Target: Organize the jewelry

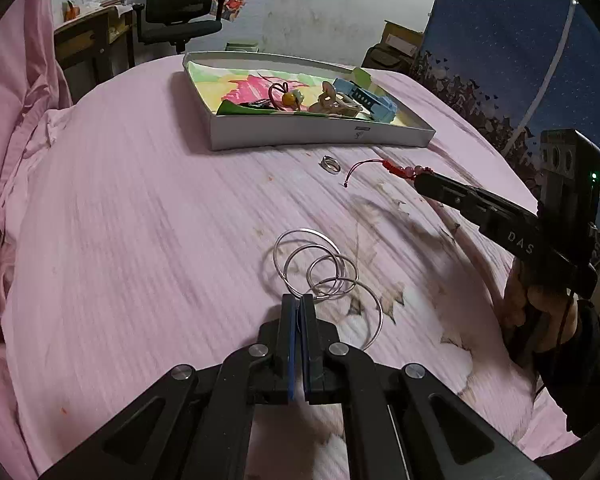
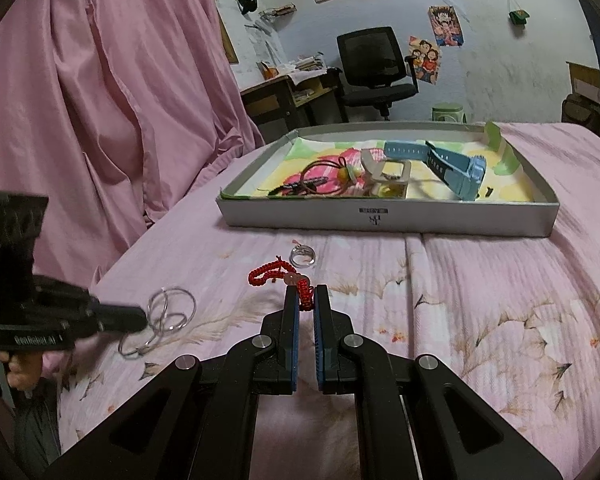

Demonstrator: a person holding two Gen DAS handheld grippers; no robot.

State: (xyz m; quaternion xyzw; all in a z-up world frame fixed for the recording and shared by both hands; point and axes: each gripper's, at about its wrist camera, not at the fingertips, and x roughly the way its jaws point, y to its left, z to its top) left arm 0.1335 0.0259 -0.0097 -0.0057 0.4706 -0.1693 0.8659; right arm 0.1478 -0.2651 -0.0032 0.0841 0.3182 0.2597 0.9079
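Currently, your box (image 2: 388, 222) holds a watch (image 2: 452, 160) and hair ties. Left gripper (image 1: 297, 300) fingers pinch the silver hoops (image 1: 320, 264); right gripper (image 2: 306, 296) fingers pinch the red bracelet (image 2: 274, 272). One ring (image 2: 302, 257) remains on the bed (image 2: 480, 300).

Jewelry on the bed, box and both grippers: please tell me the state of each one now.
Left gripper: shut on the silver rings.
Right gripper: shut on the red bracelet.
Small ring: loose on the bed, outside the box.
Box: open, no lid on.
Blue watch: lying in the box.
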